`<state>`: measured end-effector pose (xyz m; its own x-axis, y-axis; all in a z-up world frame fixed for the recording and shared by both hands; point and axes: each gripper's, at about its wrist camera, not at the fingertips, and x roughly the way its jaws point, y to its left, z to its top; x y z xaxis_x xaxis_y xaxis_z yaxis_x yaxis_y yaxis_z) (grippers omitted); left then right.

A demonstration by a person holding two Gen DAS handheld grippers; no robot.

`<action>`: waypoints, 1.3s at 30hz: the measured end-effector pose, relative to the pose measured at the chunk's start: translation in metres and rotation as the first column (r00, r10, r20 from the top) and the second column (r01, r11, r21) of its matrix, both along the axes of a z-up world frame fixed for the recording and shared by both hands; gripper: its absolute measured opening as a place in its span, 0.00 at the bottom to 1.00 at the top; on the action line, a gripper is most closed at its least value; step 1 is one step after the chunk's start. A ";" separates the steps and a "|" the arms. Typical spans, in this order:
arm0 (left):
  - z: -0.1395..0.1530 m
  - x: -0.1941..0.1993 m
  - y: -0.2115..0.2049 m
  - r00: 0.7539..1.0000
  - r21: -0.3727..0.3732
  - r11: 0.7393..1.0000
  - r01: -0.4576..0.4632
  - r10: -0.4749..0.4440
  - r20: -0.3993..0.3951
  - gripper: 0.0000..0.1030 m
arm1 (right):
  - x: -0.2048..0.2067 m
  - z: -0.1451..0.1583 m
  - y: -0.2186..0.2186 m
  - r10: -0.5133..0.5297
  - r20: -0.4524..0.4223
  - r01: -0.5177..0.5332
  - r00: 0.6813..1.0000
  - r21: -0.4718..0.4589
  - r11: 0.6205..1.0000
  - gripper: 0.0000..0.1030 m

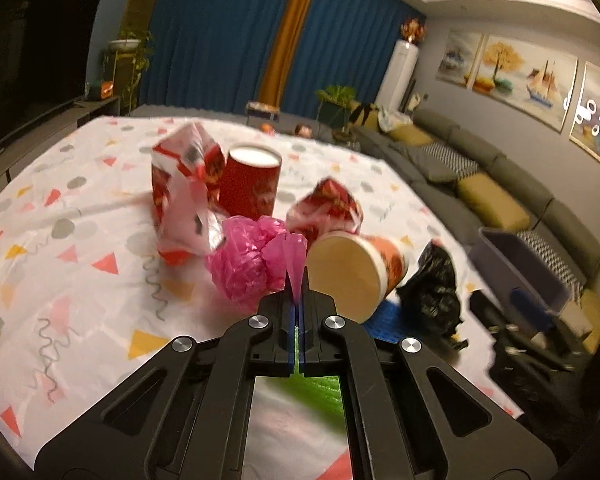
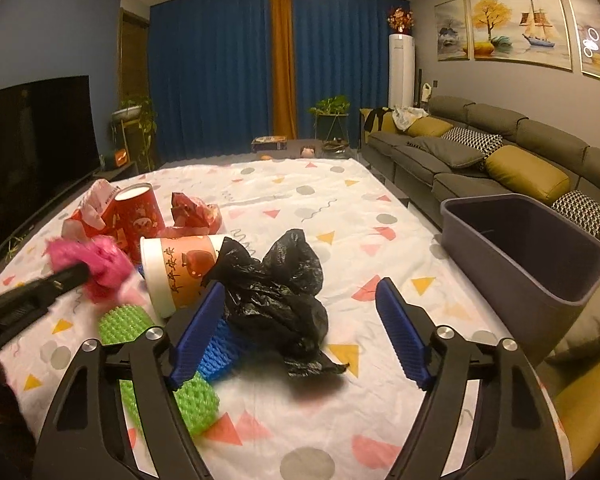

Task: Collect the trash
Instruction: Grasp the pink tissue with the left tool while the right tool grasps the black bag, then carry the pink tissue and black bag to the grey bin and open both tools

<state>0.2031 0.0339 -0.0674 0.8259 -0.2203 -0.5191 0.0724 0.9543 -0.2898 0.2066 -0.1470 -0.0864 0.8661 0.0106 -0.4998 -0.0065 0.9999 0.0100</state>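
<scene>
A: What did the left gripper (image 1: pixel 297 280) have?
B: Its jaws were pressed together on a flap of the pink bag (image 1: pixel 248 264), beside the tipped cup (image 1: pixel 356 268).
A: And the right gripper (image 2: pixel 300 320)?
B: Spread wide around the black bag (image 2: pixel 276 292) on the cloth (image 2: pixel 340 200), pads not pressing it. The bin (image 2: pixel 540 264) stood to its right.

Far off we see blue curtains (image 2: pixel 220 68); a dark television (image 2: pixel 32 140) stands left, a grey sofa (image 2: pixel 480 148) right, under paintings (image 2: pixel 512 24).
</scene>
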 end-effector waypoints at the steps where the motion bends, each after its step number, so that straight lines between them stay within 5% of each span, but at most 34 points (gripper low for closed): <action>1: 0.003 -0.001 0.003 1.000 -0.007 1.000 -0.002 0.002 0.010 0.00 | 0.004 -0.001 0.001 0.001 -0.008 -0.001 1.000 -0.002 1.000 0.70; 14: 0.006 -0.006 0.014 0.999 -0.061 0.998 0.024 -0.021 0.040 0.00 | 0.039 -0.015 0.013 0.024 -0.092 -0.025 0.995 -0.011 1.000 0.62; 20: 0.003 -0.006 0.009 0.998 -0.059 0.997 0.051 -0.049 0.035 0.00 | 0.048 -0.023 0.011 0.047 -0.157 -0.045 0.986 0.016 0.999 0.36; 27: 0.004 -0.008 0.006 0.997 -0.056 0.996 0.066 -0.064 0.043 0.00 | 0.042 -0.019 0.008 0.051 -0.123 -0.047 0.991 0.033 0.998 0.10; 39: 0.022 -0.022 -0.005 0.991 -0.048 0.993 0.105 -0.100 0.093 0.00 | 0.006 0.015 -0.025 0.014 -0.011 -0.013 1.000 0.084 0.996 0.08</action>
<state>0.1808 0.0293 -0.0449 0.8404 -0.3312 -0.4291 0.1969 0.9241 -0.3275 0.2122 -0.1719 -0.0714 0.8597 0.0642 -0.5068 -0.0190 0.9954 0.0938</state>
